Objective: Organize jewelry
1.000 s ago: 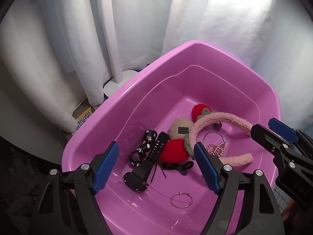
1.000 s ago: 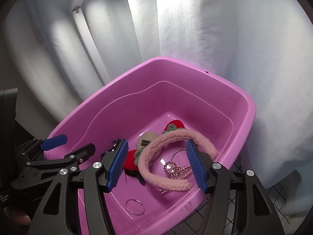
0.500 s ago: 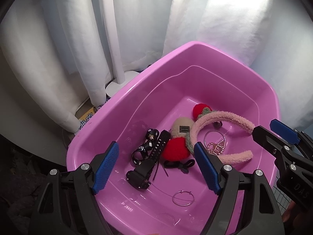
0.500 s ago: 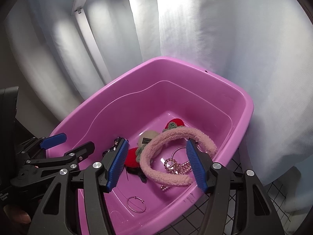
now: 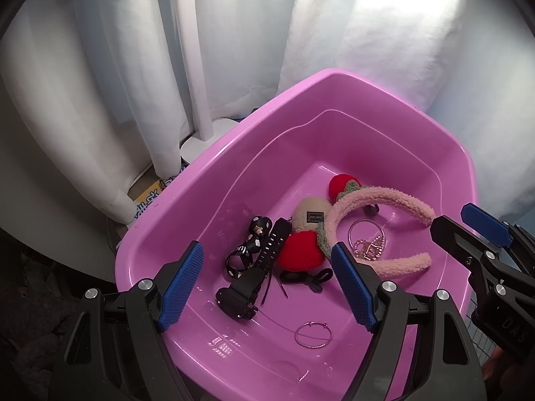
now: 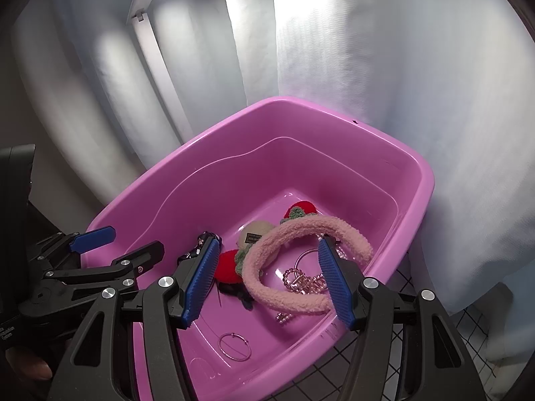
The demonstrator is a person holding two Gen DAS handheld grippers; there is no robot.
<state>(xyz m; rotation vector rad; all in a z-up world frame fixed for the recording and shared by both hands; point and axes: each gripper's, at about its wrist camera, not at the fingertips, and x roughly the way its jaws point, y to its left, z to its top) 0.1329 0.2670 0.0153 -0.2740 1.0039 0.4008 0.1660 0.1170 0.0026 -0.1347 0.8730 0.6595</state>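
Both grippers have drawn back and up since a second ago; the pink tub (image 5: 160,234) now sits smaller and farther off in both wrist views.

Left gripper (image 5: 267,284): jaws spread wide, holding nothing, above the tub's near-left part. Right gripper (image 6: 267,280): likewise wide apart and empty, over the near rim.

Jewelry lies loose on the tub floor: fuzzy pink headband (image 5: 384,200), black watch (image 5: 254,277), thin silver hoop (image 5: 313,334), pearl hair clip (image 6: 304,280).

Headband: arch toward the far wall, ends toward the right wall. Watch: long axis runs near-left to far-right.

Risk, as judged: items overlap, so lifting the headband may drag the clip along; the hoop lies flat and could slip from the pads.
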